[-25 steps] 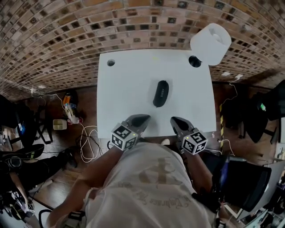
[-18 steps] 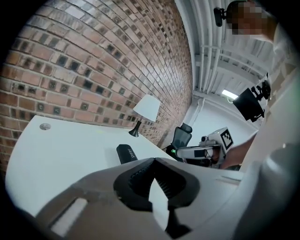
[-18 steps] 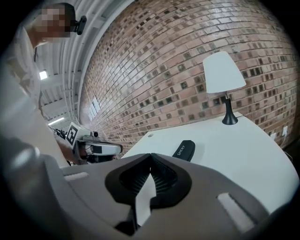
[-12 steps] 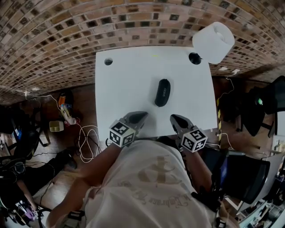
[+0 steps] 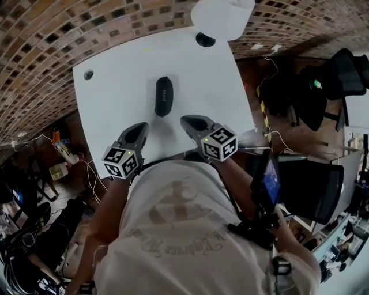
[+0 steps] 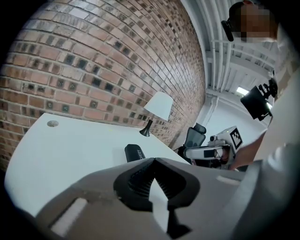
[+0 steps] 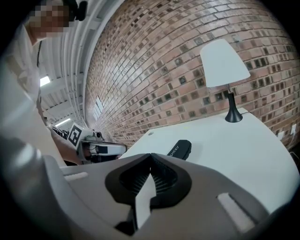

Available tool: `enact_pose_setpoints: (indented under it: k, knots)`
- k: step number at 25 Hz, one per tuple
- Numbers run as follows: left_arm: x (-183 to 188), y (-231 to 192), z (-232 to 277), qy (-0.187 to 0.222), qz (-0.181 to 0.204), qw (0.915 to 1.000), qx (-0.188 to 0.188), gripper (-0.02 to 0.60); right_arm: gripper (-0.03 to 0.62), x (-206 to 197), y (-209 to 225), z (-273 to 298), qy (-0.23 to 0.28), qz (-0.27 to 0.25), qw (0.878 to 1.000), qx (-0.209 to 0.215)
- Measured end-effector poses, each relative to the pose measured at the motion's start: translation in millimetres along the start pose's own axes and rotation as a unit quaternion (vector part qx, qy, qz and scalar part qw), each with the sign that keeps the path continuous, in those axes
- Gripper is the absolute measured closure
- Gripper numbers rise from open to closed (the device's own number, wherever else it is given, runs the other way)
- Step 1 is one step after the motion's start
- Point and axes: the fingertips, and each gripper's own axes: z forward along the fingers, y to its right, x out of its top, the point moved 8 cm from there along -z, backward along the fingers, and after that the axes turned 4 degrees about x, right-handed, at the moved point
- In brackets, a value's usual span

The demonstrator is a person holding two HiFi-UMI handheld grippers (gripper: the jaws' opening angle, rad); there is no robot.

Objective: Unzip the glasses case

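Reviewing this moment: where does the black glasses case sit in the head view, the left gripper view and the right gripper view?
Head view: glasses case upper centre-left, on the white table.
Left gripper view: glasses case just left of centre, below the middle.
Right gripper view: glasses case right of centre, below the middle.
Shared landmark: the white lamp, beyond the case at the table's far corner.

Left gripper (image 6: pixel 153 161) in the foreground, jaws closed together on nothing, white table (image 6: pixel 70 145) beneath, black glasses case (image 6: pixel 134 153) lying beyond, white-shaded lamp (image 6: pixel 158 105) against brick wall (image 6: pixel 93 61), right gripper (image 6: pixel 192 152) at right.
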Motion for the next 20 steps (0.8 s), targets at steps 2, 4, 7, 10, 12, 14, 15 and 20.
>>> enact_pose_setpoints:
  k: [2, 4, 7, 10, 12, 14, 15, 20]
  knots:
    - [1, 3, 8, 0.0, -0.003, 0.9999, 0.012, 0.575, 0.586, 0, 6, -4, -0.001, 0.003, 1.0, 0.007]
    - [4, 7, 16, -0.004, -0.002, 0.9998, 0.018, 0.575, 0.586, 1, 13, -10, 0.001, 0.007, 1.0, 0.013]
    - [8, 9, 30, -0.01, -0.004, 0.9995, 0.028, 0.575, 0.586, 3, 23, -17, 0.005, 0.013, 1.0, 0.019]
    - [9, 5, 40, -0.015, -0.013, 0.9989, 0.042, 0.575, 0.586, 1, 30, -21, 0.008, 0.021, 1.0, 0.021]
    - [11, 0, 47, -0.019, -0.016, 0.9985, 0.049, 0.575, 0.586, 1, 35, -22, 0.011, 0.025, 0.999, 0.023]
    - [14, -5, 54, -0.024, -0.016, 0.998, 0.057, 0.575, 0.586, 2, 39, -22, 0.012, 0.029, 0.999, 0.026]
    - [15, -6, 57, -0.027, -0.016, 0.9977, 0.06, 0.575, 0.586, 2, 42, -23, 0.011, 0.031, 0.999, 0.028]
    - [20, -11, 74, -0.039, -0.02, 0.9964, 0.073, 0.575, 0.586, 2, 56, -29, 0.012, 0.036, 0.999, 0.031]
